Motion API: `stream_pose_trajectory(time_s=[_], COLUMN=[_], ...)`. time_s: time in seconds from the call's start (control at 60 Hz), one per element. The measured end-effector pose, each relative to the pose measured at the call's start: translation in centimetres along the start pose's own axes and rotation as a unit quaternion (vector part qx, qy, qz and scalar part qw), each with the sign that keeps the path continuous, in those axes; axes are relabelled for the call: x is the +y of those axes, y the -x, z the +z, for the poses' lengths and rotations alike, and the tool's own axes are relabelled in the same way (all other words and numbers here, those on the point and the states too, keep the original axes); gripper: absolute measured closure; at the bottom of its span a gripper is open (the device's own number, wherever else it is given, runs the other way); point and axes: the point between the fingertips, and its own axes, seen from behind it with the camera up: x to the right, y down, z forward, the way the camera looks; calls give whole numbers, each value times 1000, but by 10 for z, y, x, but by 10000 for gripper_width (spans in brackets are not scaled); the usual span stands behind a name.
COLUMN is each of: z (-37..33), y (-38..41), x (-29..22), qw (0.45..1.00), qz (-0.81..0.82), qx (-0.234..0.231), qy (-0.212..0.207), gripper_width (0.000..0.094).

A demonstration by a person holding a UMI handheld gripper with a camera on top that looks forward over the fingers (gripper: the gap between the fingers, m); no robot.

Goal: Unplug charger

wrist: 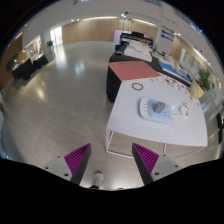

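My gripper (112, 152) is held high above the floor, its two fingers wide apart with nothing between the magenta pads (78, 157). Ahead and to the right of the fingers stands a white table (128, 128). On it lies a flat white device with blue and red marks (153, 108), which may be the charger or its socket block; I cannot tell which. A white looped cable (137, 86) lies beyond it on the table. A small white item (183, 108) sits to the device's right. The gripper is well short of all of them.
A dark red tabletop (125, 70) adjoins the white table's far end. More desks stand at the back (135, 42) and left (25, 65). A plant (205, 78) stands at the right. Light floor (60, 110) spreads to the left. A person's shoe (98, 177) shows below the fingers.
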Motion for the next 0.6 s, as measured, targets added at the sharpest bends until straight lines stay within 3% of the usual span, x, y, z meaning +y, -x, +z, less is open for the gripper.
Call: stream_pose_trajectory(time_s=[0.217, 0.433, 0.6], z=[12, 32, 53], y=[-57, -124, -152], x=[-5, -19, -29], qw=[998, 989, 981], qz=[53, 92, 117], qx=[36, 93, 102], qy=[-19, -73, -114], gripper_width=[80, 81, 83])
